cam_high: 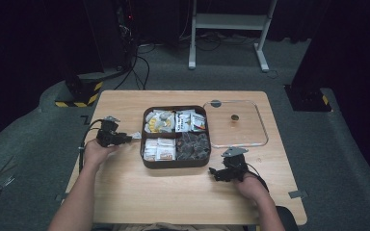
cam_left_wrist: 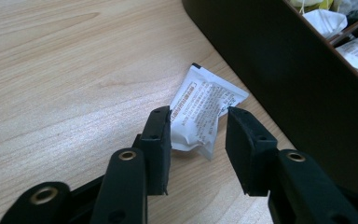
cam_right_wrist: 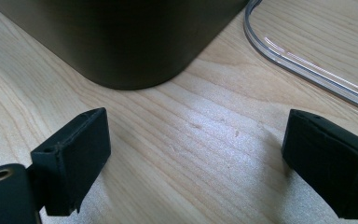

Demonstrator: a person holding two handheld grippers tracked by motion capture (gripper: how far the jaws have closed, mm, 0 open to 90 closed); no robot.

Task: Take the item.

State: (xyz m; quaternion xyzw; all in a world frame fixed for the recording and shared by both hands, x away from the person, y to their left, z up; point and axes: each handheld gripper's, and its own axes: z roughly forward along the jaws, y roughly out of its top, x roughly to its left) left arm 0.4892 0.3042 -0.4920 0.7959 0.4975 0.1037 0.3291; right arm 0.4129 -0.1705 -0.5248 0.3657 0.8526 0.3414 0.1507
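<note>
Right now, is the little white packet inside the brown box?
No, the white packet lies on the wooden table beside the brown box.

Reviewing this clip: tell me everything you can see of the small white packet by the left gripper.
The white packet is a small sealed sachet of glossy plastic film, printed with fine dark text and a reddish framed block, crinkled and slightly puffed. It lies on the wooden table, just beside the dark brown box, outside its compartments. Its near end sits between the open jaws of the left gripper; one corner seems to meet the left jaw, though contact is hard to confirm.
</note>
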